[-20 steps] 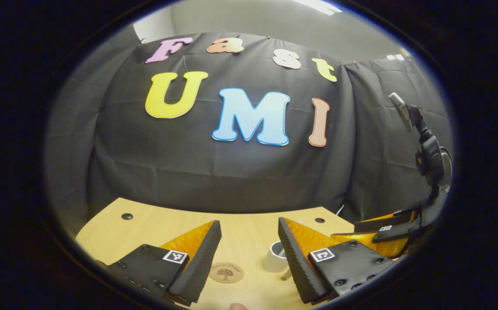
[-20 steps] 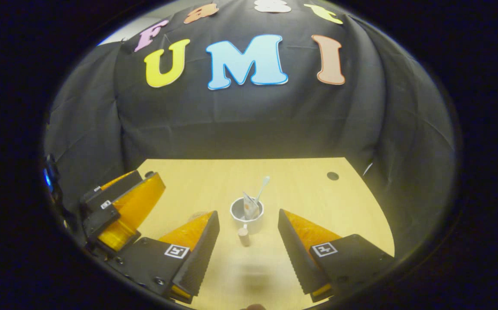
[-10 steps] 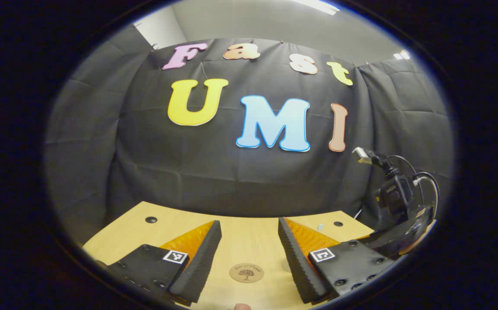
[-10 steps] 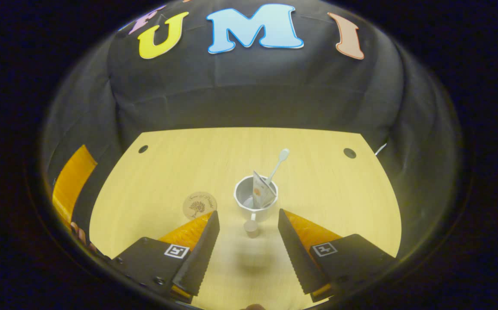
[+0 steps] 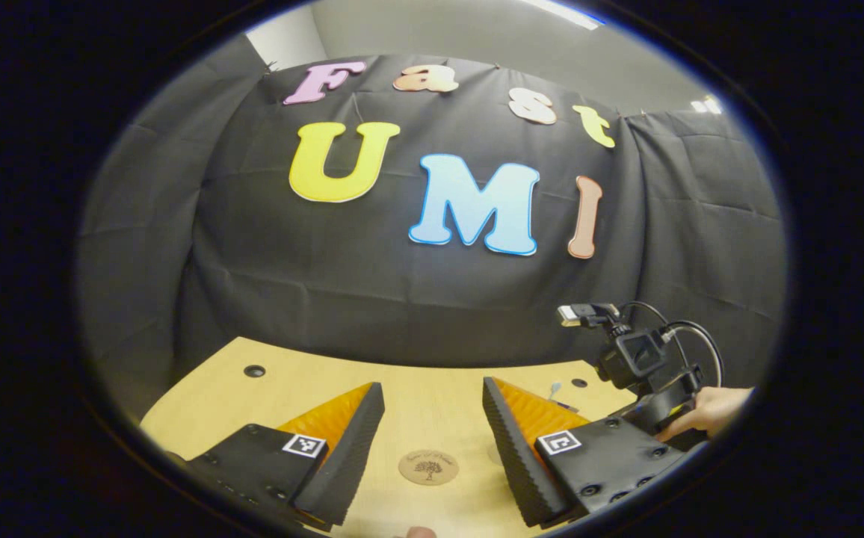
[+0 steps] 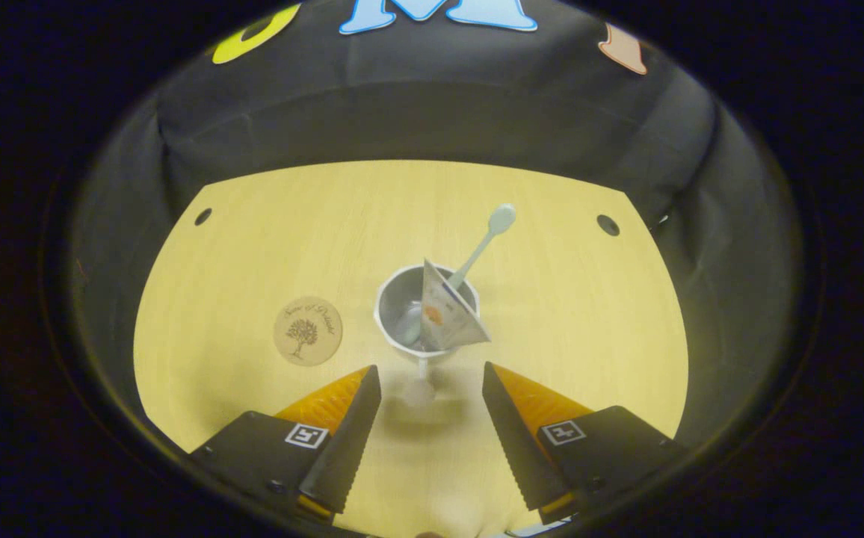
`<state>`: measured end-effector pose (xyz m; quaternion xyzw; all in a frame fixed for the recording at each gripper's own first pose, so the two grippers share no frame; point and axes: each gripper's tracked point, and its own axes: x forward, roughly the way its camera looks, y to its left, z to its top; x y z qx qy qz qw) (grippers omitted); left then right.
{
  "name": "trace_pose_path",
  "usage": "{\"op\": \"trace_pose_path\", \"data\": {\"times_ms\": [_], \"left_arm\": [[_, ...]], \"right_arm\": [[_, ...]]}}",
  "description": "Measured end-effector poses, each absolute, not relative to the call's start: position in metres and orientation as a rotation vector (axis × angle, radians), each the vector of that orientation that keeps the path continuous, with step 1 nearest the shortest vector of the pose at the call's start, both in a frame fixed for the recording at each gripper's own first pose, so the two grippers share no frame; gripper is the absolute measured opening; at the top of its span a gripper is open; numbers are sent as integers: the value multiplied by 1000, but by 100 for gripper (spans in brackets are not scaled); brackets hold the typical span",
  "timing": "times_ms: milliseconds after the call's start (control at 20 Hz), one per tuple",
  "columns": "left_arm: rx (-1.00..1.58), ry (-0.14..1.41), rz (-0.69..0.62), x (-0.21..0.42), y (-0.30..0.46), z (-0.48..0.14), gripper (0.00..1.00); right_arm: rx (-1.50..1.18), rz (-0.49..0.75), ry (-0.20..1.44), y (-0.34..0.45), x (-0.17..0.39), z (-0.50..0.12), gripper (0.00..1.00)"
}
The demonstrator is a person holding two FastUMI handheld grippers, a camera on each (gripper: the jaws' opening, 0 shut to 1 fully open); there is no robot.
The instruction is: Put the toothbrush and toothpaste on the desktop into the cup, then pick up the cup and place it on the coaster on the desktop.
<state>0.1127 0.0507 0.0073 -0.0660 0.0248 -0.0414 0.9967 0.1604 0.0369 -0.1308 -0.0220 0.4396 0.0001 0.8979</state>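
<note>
Seen from above in the right gripper view, a white round cup (image 6: 426, 310) stands upright near the middle of a pale wooden desktop (image 6: 566, 321). A white plastic toothbrush (image 6: 480, 243) leans out of the cup toward the far right, its head clear of the rim. A white toothpaste tube (image 6: 443, 314) with a flat crimped end stands tilted inside the cup beside the brush. The cup's handle points toward the near edge, facing the gap between the fingers of the right gripper (image 6: 430, 407). That gripper hovers just short of the cup with its jaws spread wide and nothing between them. A round brown coaster (image 6: 308, 331) printed with a tree lies flat on the desktop to the left of the cup, near it but apart. Two dark round holes (image 6: 608, 225) mark the far corners of the desktop.

In the left gripper view, the left gripper (image 5: 432, 430) hangs low over the near edge of the desktop, jaws wide apart and holding nothing, with the coaster (image 5: 428, 467) lying on the wood between its fingers. At the right of this view a hand (image 5: 705, 412) grips the handle of the other gripper, which carries a small black camera (image 5: 630, 355) and looped cables on top.
</note>
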Motion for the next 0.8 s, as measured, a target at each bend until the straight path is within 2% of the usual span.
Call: {"op": "trace_pose_path", "data": {"times_ms": [500,700,750,800], "left_arm": [[-169,94,-100,116,50,-10,88],[-191,111,-90,113,52,-15,87],[-189,113,-88,112,51,-16,87],[-190,116,-85,111,52,-17,87]], "right_arm": [[-81,13,1105,38,181,-171,89],[-111,35,1156,36,181,-180,84],[-106,43,1167,37,182,-182,65],[-106,52,1177,37,181,-184,60]]}}
